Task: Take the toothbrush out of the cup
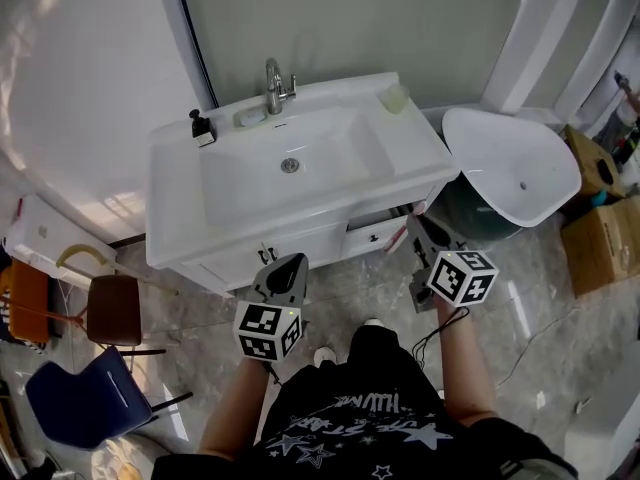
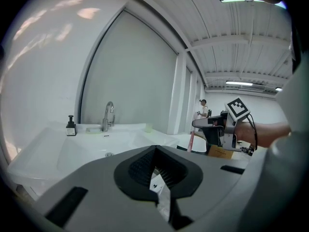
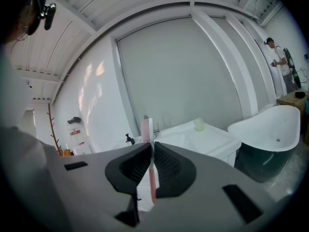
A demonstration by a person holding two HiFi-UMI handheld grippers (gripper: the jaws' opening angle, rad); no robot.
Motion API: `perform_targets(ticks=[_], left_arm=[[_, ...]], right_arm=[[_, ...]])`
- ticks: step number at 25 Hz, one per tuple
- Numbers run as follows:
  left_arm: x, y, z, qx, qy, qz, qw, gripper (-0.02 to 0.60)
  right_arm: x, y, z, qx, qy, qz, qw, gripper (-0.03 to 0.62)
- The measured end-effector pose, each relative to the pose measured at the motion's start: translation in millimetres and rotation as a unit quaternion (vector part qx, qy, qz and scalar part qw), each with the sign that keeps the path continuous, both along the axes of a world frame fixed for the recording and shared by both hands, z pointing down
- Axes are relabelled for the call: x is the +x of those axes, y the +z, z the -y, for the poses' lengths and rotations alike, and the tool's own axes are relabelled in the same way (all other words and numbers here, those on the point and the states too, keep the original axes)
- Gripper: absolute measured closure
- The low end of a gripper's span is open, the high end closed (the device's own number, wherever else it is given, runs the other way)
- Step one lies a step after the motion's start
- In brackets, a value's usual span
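Note:
A pink toothbrush (image 3: pixel 147 144) stands upright between the pads of my right gripper (image 3: pixel 150 146), which is shut on it. In the head view that gripper (image 1: pixel 420 224) hangs in front of the vanity's right corner, away from the counter. The left gripper view shows the toothbrush (image 2: pixel 191 141) hanging below the right gripper. A pale green cup (image 1: pixel 397 96) stands at the back right of the white sink counter (image 1: pixel 420 163), and it is also in the right gripper view (image 3: pixel 198 124). My left gripper (image 1: pixel 296 262) is in front of the vanity, shut with nothing in it (image 2: pixel 155 150).
A faucet (image 1: pixel 275 86) and a dark soap bottle (image 1: pixel 202 128) stand at the back of the basin. A white bathtub (image 1: pixel 515 168) and cardboard boxes (image 1: pixel 600 238) are on the right. A brown stool (image 1: pixel 112 308) and a blue chair (image 1: pixel 80 393) stand on the left.

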State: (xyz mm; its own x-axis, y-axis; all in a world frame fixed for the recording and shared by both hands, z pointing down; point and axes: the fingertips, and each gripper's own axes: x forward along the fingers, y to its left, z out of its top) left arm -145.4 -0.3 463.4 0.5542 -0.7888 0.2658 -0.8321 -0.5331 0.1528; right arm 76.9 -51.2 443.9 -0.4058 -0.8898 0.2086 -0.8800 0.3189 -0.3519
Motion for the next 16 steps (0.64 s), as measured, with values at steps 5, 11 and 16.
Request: perform_targets(ticks=[5,11,16], left_arm=[[11.5,-1.5,-3.6,0.001,0.005,-0.001,1.0000,0.569],[31.7,-0.9,-13.1,-0.002,0.002,0.003,1.0000,0.569],[51.3,-2.1,-30.1,-0.007,-0.010,0.002,0.9999,0.569]], right_arm=[[12.3,1.5,-13.1,-0.003,0.006,0.006,1.000,0.566],[32.7,8.6,-31.8,-0.013,0.005,0.012,1.000,0.566],[53.5,13.2,-51.8,-0.027,-0.003,0.017,0.999,0.566]])
